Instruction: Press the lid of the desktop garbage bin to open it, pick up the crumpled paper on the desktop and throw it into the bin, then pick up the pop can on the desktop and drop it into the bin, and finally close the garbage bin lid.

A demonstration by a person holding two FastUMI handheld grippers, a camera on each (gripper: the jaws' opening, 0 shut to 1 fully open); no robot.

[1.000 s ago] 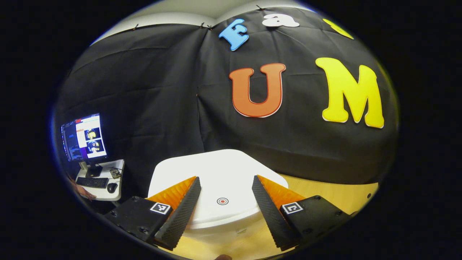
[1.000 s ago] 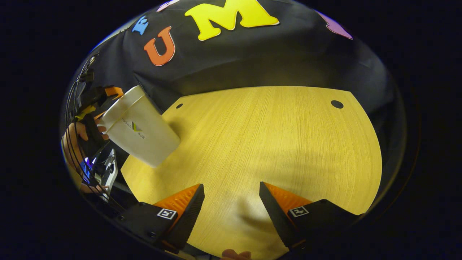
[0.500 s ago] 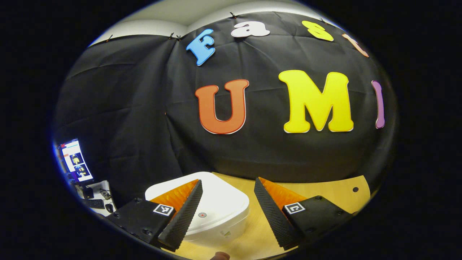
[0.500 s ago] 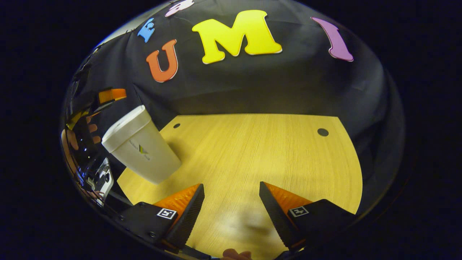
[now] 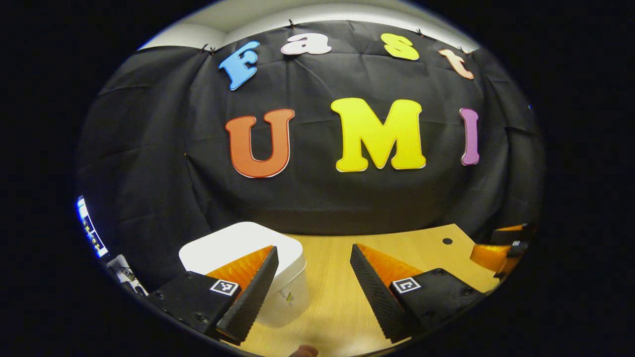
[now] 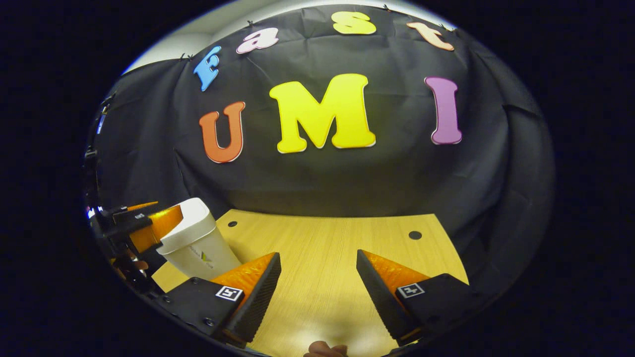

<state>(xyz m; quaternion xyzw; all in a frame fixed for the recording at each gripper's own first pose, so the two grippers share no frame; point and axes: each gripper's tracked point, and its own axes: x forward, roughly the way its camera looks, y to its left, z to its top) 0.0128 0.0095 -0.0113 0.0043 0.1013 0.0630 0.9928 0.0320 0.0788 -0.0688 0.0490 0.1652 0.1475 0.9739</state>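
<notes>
A white plastic bin (image 5: 285, 277) with rounded corners and a smooth, flat lid (image 5: 233, 243) stands on a pale wood-grain table (image 5: 332, 297), near its left rear corner, in front of a creased black cloth wall (image 5: 149, 148). The bin tapers toward its base and carries a small logo on its side. The lid is down and flush with the rim.

In the left gripper view, the left gripper (image 5: 312, 287) hangs above the tabletop with its ribbed, wedge-shaped fingers (image 5: 248, 302) spread wide, holding nothing. Its left finger overlaps the bin's front edge in the picture; whether it touches cannot be told. At the far right edge of that view part of the other gripper shows beside a round hole (image 5: 447, 241) in the table.

In the right gripper view, the right gripper (image 6: 317, 292) is likewise wide open and empty over bare wood, its fingers (image 6: 382, 292) apart. The bin (image 6: 196, 245) sits to its left, with the left gripper (image 6: 144, 225) just beyond it and a hand (image 6: 131, 260) partly visible below. Two round holes (image 6: 415, 235) mark the table's back edge. A fingertip (image 6: 325, 349) shows at the bottom rim.
</notes>
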